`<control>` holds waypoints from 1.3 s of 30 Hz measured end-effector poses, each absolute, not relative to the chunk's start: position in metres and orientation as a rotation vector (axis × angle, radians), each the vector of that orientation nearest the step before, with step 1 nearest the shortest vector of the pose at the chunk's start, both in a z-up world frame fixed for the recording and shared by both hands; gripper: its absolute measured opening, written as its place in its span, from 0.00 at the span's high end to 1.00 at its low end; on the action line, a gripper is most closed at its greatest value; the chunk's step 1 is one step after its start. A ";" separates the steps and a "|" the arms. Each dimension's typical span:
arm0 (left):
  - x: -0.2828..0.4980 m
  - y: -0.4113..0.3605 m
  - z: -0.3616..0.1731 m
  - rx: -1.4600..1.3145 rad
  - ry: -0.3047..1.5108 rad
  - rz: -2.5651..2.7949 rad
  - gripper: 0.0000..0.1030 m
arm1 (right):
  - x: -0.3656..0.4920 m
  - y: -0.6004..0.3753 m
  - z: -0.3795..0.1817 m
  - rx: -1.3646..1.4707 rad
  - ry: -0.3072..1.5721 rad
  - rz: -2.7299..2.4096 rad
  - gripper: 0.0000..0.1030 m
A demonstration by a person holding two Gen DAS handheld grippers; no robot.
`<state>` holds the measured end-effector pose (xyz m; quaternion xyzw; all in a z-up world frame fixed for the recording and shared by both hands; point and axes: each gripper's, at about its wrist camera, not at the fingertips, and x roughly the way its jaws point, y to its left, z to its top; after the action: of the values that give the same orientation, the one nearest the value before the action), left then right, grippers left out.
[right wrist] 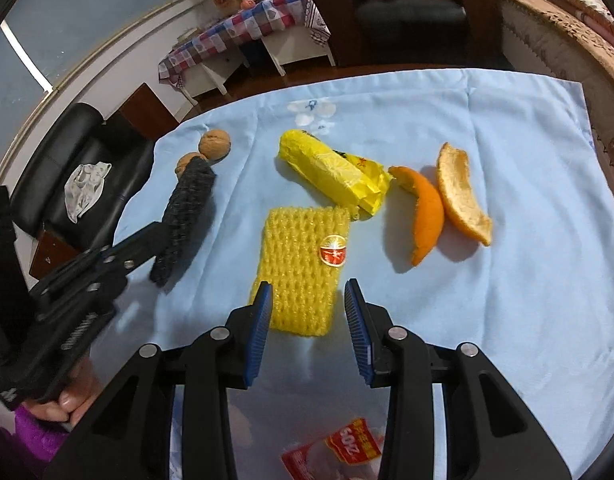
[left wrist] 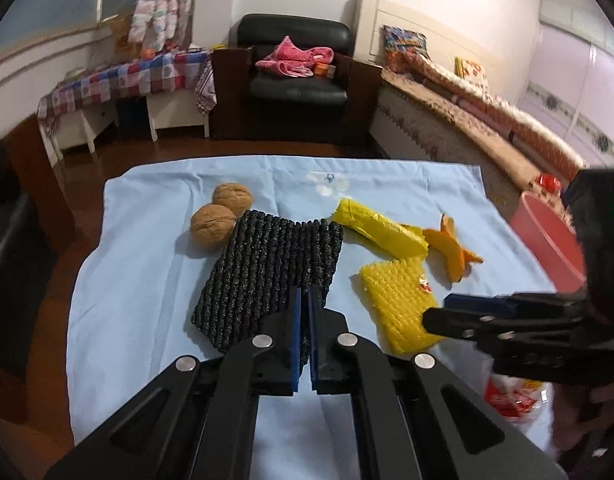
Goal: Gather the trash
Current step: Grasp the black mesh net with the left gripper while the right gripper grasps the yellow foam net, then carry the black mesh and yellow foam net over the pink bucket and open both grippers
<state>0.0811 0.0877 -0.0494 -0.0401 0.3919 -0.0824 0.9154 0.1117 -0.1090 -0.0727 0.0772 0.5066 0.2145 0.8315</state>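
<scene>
My left gripper (left wrist: 305, 296) is shut on the near edge of a black foam net (left wrist: 267, 272) and holds it tilted up off the blue cloth (left wrist: 147, 280); it also shows in the right wrist view (right wrist: 183, 216). My right gripper (right wrist: 309, 300) is open, its fingers on either side of the near end of a yellow foam net (right wrist: 303, 260). A yellow wrapper (right wrist: 331, 172) and two orange peels (right wrist: 427, 212) lie beyond it. Two walnuts (left wrist: 219, 216) lie at the far left.
A clear plastic bag with red print (right wrist: 339, 452) lies under my right gripper at the near edge. A pink bin (left wrist: 547, 240) stands off the table's right side. An armchair, a checked side table and a bed stand behind.
</scene>
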 end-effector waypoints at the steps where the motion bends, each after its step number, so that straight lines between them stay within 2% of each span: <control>1: 0.079 0.090 -0.048 -0.093 0.808 -0.165 0.97 | 0.113 -0.108 -0.074 0.158 1.075 0.453 0.63; 4: 0.071 0.092 -0.044 -0.097 0.800 -0.156 0.97 | 0.113 -0.105 -0.078 0.140 1.066 0.424 0.64; 8: 0.063 0.091 -0.039 -0.093 0.796 -0.147 0.97 | 0.111 -0.108 -0.077 0.138 1.048 0.427 0.91; 21: 0.047 0.070 -0.018 -0.105 0.766 -0.184 0.97 | 0.080 -0.146 -0.044 0.188 0.927 0.461 0.91; 39: 0.032 -0.005 0.005 -0.082 0.732 -0.303 0.97 | 0.040 -0.215 -0.024 0.251 0.834 0.393 0.91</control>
<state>0.0323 -0.0050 0.0054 -0.0398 0.3562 -0.1476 0.9218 0.0397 -0.2155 -0.0242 0.1208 0.4013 0.1889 0.8881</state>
